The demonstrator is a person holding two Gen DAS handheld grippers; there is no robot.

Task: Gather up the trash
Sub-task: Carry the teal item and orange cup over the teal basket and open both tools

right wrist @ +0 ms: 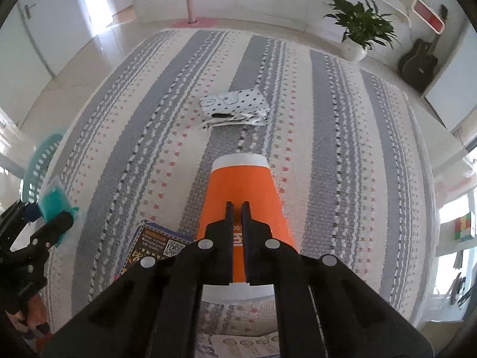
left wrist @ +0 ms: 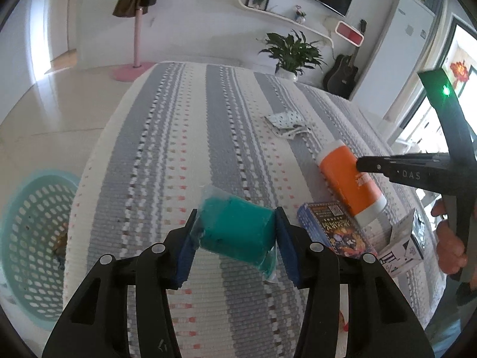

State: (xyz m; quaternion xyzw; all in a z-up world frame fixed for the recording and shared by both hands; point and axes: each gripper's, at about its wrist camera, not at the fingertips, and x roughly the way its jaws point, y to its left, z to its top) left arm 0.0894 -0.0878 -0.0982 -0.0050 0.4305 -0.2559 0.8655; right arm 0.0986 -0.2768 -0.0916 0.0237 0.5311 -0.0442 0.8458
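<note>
Left gripper (left wrist: 235, 232) clamps teal packet (left wrist: 235, 232); right gripper (right wrist: 237, 208) closed; basket (left wrist: 35, 238) holds perhaps scraps.

"DAS" stands in pale letters on the right gripper (left wrist: 362, 165) arm, right of the left jaws; other print is unreadable.

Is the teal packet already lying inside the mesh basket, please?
No, the teal packet sits between the fingers of the left gripper over the striped cloth, while the mesh basket stands off to the side.

woven matt rug (left wrist: 184, 137); crinkly clear-wrapped teal pack (left wrist: 235, 232); perforated plastic basket (left wrist: 32, 238)
</note>
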